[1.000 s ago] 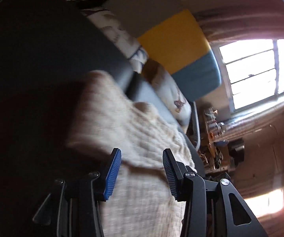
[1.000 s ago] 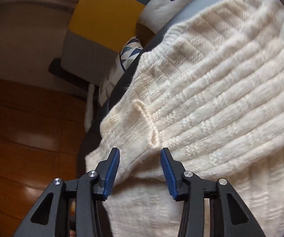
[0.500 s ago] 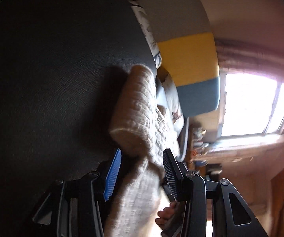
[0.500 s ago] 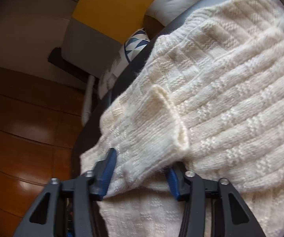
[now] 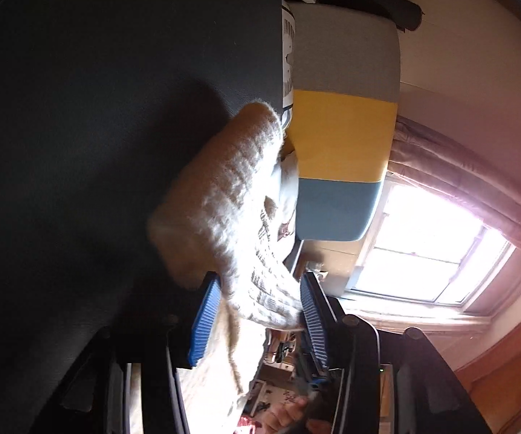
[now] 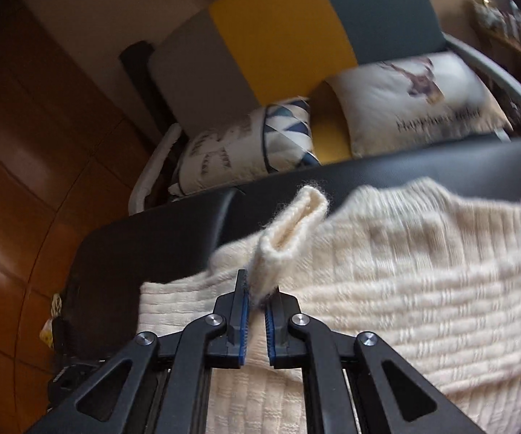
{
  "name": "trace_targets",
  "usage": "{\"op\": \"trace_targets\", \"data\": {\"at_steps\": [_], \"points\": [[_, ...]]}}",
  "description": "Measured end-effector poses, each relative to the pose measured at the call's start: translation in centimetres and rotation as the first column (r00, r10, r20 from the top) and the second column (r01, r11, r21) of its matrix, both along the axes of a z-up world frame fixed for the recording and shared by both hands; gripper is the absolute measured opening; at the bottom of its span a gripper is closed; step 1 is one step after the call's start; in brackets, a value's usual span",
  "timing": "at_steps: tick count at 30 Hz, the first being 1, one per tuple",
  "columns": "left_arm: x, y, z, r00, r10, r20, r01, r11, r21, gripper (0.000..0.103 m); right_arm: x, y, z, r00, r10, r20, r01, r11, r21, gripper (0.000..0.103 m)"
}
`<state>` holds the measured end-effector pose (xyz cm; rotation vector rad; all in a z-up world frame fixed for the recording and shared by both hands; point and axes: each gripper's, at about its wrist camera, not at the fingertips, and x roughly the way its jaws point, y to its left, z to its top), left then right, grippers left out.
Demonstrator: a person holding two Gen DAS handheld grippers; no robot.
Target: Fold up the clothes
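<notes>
Only your right wrist view shows the right gripper [image 6: 257, 289] pinching the sweater [image 6: 405, 275] cuff; your left gripper [image 5: 257, 311] tilts sideways, fingers apart around knit.

The sweater [image 6: 387, 289] is a thick cream knit, ribbed and fuzzy, with loose fibres standing off its cuff [image 6: 293, 231]. It lies on a dark counter [image 6: 144, 253] with a matt, faintly grained, leather-like skin. The right gripper [image 6: 257, 311] has matt black plastic arms with small shiny metal screws, and its jaws carry ridged blue pads; the left gripper [image 5: 257, 318] shows the same ribbed blue pads [image 5: 204, 320]. The cushions [image 6: 412, 105] are smooth printed cloth. The floor [image 6: 25, 166] is glossy reddish wood.
</notes>
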<state>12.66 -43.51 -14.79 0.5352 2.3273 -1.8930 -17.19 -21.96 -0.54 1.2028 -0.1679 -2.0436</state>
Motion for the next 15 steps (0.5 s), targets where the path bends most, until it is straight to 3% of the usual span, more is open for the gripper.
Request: {"op": "trace_targets", "data": {"at_steps": [3,5,13,15], "points": [[-1.3,0.8,-0.7,1.0,0.008,0.013,-0.008,1.0,0.029,0.047,0.4,-1.0,3.2,0.997,0.049,-0.053,-0.051,0.998,-0.026,0.006],[-2.2,1.1,-0.9,1.0,0.014,0.024,-0.015,0.999,0.035,0.047,0.1,0.7,4.0,0.997,0.026,-0.079,-0.028,0.999,-0.034,0.006],[-3.6,1.3,0.6,0.996,-0.017,0.084,0.025,0.995,-0.097,0.047,-1.6,8.6,6.8,0.98,-0.101,-0.171,0.09,0.993,-0.073,0.006],[-3.7,1.5,0.3,0.994,-0.03,0.11,0.043,0.993,-0.111,0.047,-3.3,11.7,3.6,0.981,-0.171,-0.092,0.166,0.984,-0.057,0.006]]}}
